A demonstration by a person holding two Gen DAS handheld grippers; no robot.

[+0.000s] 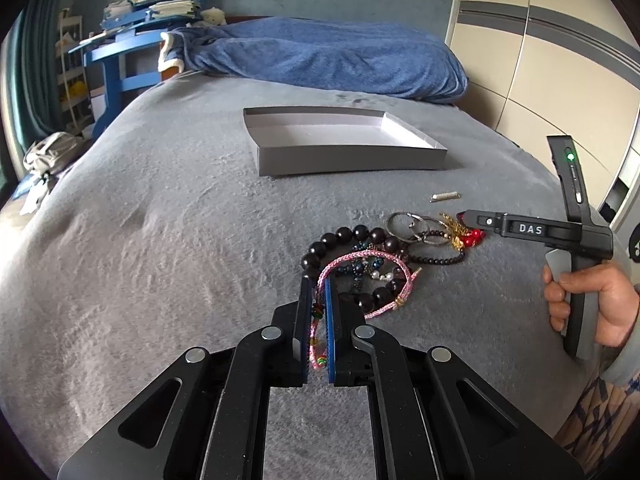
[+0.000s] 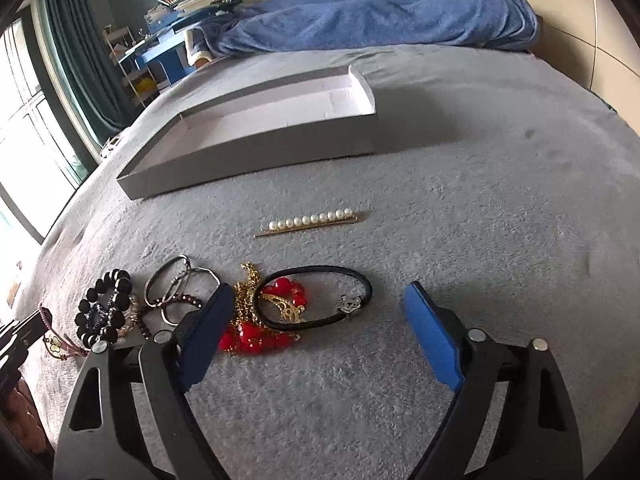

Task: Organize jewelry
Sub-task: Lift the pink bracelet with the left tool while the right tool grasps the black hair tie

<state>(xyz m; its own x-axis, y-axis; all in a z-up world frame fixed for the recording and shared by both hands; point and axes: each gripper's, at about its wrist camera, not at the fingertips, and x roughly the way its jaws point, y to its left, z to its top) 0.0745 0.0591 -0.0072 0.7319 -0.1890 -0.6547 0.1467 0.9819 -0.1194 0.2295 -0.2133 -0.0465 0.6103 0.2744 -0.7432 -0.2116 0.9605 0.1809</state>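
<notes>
The left gripper (image 1: 318, 292), at the lower centre of the left wrist view, is clamped on a pink braided bracelet (image 1: 362, 270), whose cord runs between the blue pads while its loop lies over a dark wooden bead bracelet (image 1: 348, 240) in the middle of the frame. The right gripper (image 2: 320, 300) stands with its jaws wide apart and nothing pressed between them; in the lower half of the right wrist view they straddle a black cord bracelet (image 2: 320, 298) and a red bead piece with gold chain (image 2: 256, 332) on the grey blanket (image 2: 440, 220). Just above these lies a pearl hair clip (image 2: 310, 222). A shallow grey box (image 2: 256, 148) sits in the upper centre, well apart from the jewelry heap. At the right edge of the left wrist view a hand (image 1: 592, 300) grips the right tool's handle.
</notes>
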